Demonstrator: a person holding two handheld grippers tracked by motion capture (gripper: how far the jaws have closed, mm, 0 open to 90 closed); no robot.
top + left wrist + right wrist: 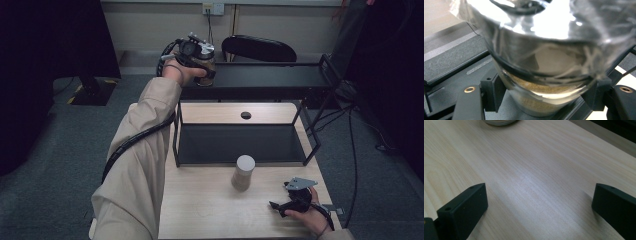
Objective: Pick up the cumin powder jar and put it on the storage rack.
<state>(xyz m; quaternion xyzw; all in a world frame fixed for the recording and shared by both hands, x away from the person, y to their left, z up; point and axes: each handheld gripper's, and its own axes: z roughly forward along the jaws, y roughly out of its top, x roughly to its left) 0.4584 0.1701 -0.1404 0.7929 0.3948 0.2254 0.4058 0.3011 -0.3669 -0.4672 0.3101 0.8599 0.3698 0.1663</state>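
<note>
I see the light wooden table [210, 210] in front of me, with a black two-level shelf rack [260, 82] standing across its far half. The rack's upper shelf runs wide and dark, with plenty of bare surface to the right of my left hand. Its lower shelf [240, 142] sits open between thin uprights, nothing standing on it.

My left gripper [200, 62] is up at the left end of the upper shelf, its jaws clamped on a clear glass jar [541, 75] with tan grains in the bottom. In the left gripper view both pads press the jar's sides, one on each flank, and the jar's base is just over, or on, the dark shelf surface; I cannot tell whether it touches. The shelf's raised front rail runs just beside the jar in that view.

A pale, round-topped canister [243, 172] stands upright on the table, just in front of the lower shelf's front edge and well apart from the jar.

My right gripper [282, 206] rests low near the table's right front corner, jaws spread wide with only bare wood between them. There is open tabletop between it and the canister, and the table's right edge is close by.
</note>
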